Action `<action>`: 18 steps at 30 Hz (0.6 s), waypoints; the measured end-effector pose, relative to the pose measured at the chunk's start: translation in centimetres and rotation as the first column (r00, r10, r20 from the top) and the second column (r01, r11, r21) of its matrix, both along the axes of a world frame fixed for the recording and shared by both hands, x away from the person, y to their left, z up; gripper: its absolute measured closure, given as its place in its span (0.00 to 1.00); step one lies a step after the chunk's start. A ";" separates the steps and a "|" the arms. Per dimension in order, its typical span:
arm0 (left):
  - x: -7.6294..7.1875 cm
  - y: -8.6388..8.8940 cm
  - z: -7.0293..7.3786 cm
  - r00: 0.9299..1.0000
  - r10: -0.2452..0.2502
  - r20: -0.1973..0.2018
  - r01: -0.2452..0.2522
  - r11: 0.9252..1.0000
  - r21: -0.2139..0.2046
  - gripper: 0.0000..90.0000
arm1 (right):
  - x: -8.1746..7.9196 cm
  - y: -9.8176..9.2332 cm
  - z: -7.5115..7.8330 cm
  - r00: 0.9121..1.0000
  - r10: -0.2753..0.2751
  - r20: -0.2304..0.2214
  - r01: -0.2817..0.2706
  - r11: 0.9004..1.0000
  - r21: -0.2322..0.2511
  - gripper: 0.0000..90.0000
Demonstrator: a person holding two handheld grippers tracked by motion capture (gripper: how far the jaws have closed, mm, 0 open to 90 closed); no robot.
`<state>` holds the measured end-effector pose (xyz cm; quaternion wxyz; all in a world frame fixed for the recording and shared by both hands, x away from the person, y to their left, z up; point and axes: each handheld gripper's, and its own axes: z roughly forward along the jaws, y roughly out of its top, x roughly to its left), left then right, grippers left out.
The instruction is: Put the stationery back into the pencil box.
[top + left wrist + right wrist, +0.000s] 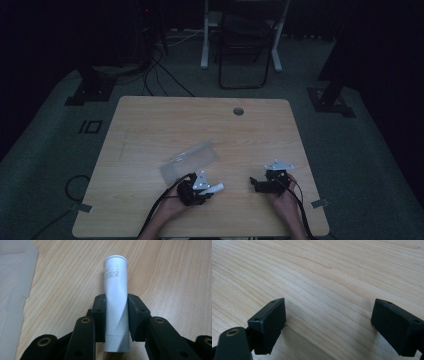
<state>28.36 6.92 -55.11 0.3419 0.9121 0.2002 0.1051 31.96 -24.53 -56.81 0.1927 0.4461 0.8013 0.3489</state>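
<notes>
So the left gripper [116,317] has its jaws clamped on both sides of a white tube [116,302], near the front edge of the surface [150,130], left of middle. The right gripper [328,325] sits jaws wide apart, nothing between them, by the front right corner. The grab looks done; lifting or moving the tube is what's left. A clear plastic bag [190,159] lies just behind.

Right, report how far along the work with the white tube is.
Done: the left gripper is shut on the white tube, pads pressing both its sides. In hand: nothing more; the right gripper is open over bare table. Left: whatever follows, perhaps involving the clear plastic bag.
</notes>
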 end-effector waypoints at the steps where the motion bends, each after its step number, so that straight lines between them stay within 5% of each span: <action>1: 0.0 0.0 0.0 1.000 0.001 0.002 -0.001 1.000 0.001 0.78 | 0.0 0.0 0.0 1.000 0.000 0.000 0.000 1.000 0.000 0.14; 18: -0.2 0.5 1.6 0.999 0.019 0.036 -0.018 0.999 -0.035 0.78 | 0.0 0.0 0.0 1.000 0.000 0.000 0.000 1.000 0.000 0.14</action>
